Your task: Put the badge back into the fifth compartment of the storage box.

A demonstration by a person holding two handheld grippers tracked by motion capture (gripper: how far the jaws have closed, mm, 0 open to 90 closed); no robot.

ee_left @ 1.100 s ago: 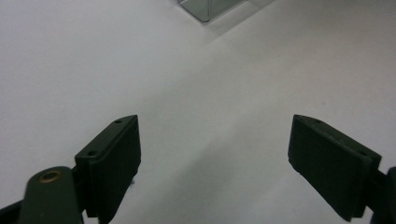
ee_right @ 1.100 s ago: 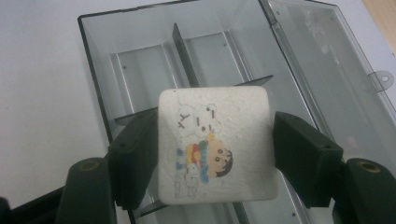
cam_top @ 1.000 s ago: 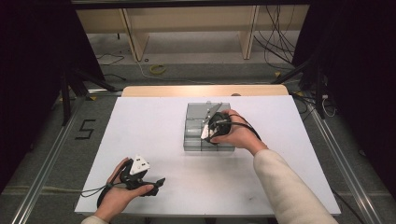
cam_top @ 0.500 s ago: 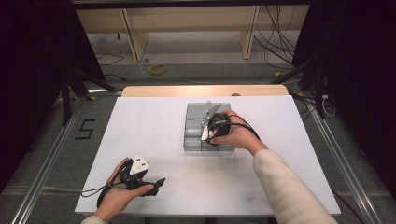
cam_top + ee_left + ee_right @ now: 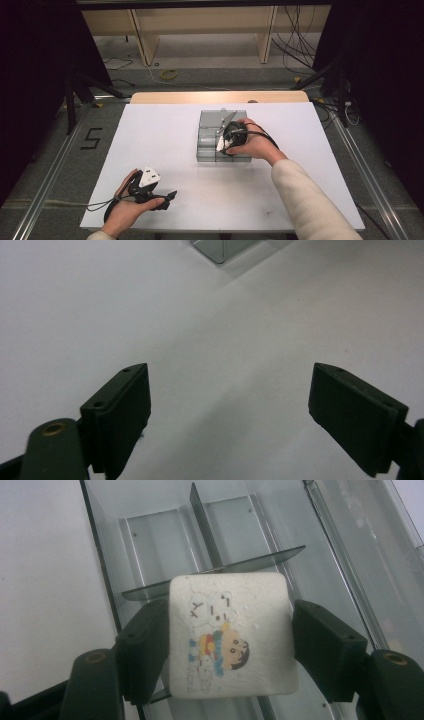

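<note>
A white square block (image 5: pixel 230 640) printed with a cartoon child sits between the jaws of my right gripper (image 5: pixel 230 625), which press on both of its sides. It hangs over a clear plastic organiser box (image 5: pixel 150 535) with thin dividers. In the high view the box (image 5: pixel 210 120) stands mid-table and my right gripper (image 5: pixel 225 139) is above its right half, in the person's hand. My left gripper (image 5: pixel 169 196) rests near the front left edge, and in its own view the left gripper (image 5: pixel 230 405) is open wide over bare white table.
The white table top (image 5: pixel 160 130) has free room left and in front of the box. A corner of the box (image 5: pixel 220 247) shows far ahead of the left jaws. Beyond the table are wooden shelf legs (image 5: pixel 140 35), cables on the floor and dark curtains at both sides.
</note>
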